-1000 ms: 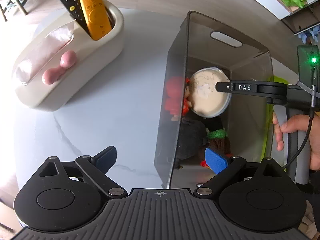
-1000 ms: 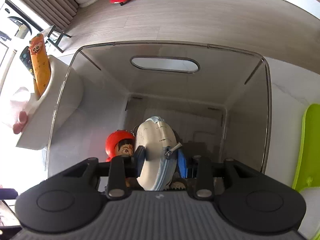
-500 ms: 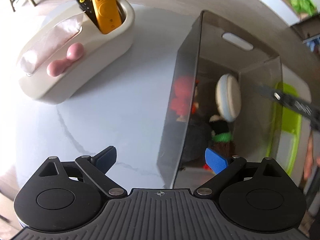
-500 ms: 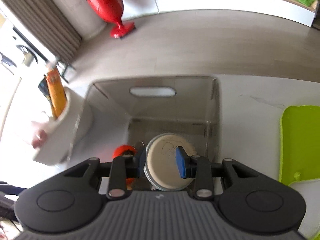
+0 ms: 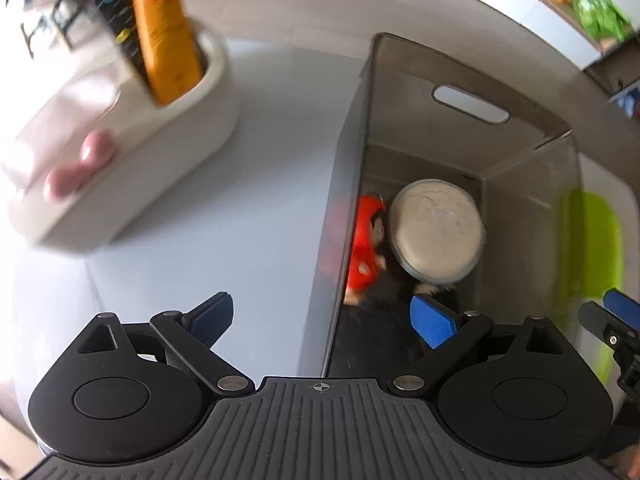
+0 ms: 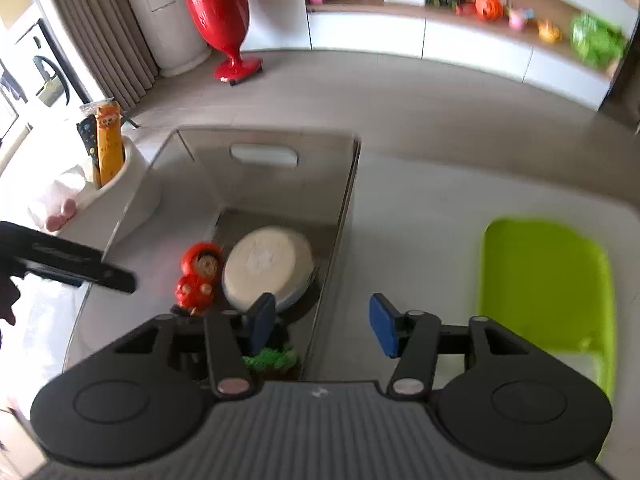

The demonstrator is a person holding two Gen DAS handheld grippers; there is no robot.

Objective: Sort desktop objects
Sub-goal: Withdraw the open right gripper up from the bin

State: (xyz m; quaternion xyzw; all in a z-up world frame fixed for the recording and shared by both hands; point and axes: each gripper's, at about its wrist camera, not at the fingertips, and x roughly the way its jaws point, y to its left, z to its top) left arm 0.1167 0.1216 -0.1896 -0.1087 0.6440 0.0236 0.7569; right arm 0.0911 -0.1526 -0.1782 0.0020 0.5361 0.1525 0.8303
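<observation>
A smoky clear storage bin (image 5: pixel 400 92) (image 6: pixel 188 168) stands on the white table. Inside lie a round cream pouch (image 5: pixel 436 230) (image 6: pixel 268 266), a red doll (image 5: pixel 364 248) (image 6: pixel 198 278) and a dark knitted toy with green trim (image 6: pixel 270 358). My left gripper (image 5: pixel 324 316) is open and empty, its fingers astride the bin's left wall. My right gripper (image 6: pixel 322 324) is open and empty above the bin's right wall. Its blue pad shows at the right edge of the left wrist view (image 5: pixel 620 308).
A cream tissue box holder (image 5: pixel 120 152) (image 6: pixel 100 196) with an orange remote (image 5: pixel 164 28) and a black remote stands left of the bin. A lime green tray (image 6: pixel 544 280) (image 5: pixel 592 252) lies to the right. Floor lies beyond the table's far edge.
My right gripper opened and let the cream pouch go. The pouch now lies in the bin beside the red doll. The right gripper rose and drew back.
</observation>
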